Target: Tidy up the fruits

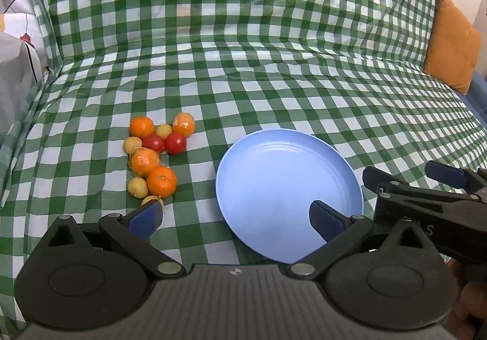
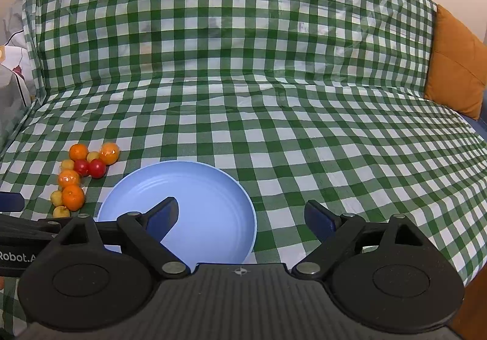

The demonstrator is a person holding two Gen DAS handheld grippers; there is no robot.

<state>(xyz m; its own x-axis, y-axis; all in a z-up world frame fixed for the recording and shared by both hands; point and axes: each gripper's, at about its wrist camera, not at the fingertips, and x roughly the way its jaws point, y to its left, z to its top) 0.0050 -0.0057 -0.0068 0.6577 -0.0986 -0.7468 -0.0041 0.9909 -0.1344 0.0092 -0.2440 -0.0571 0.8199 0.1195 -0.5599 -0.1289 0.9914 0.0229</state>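
A cluster of fruit lies on the green checked cloth: several oranges [image 1: 161,181], two red tomatoes [image 1: 175,143] and several small yellow fruits [image 1: 137,187]. It also shows in the right wrist view [image 2: 73,196]. An empty blue plate [image 1: 289,184] sits to the right of the fruit, also in the right wrist view [image 2: 194,206]. My left gripper [image 1: 236,218] is open and empty, its left fingertip near the closest yellow fruit, its right fingertip over the plate. My right gripper [image 2: 240,216] is open and empty at the plate's right edge, and shows in the left wrist view [image 1: 408,180].
The checked cloth [image 2: 274,126] covers a sofa seat and its backrest. An orange cushion [image 1: 453,44] stands at the far right. Grey and white fabric [image 1: 15,50] lies at the far left.
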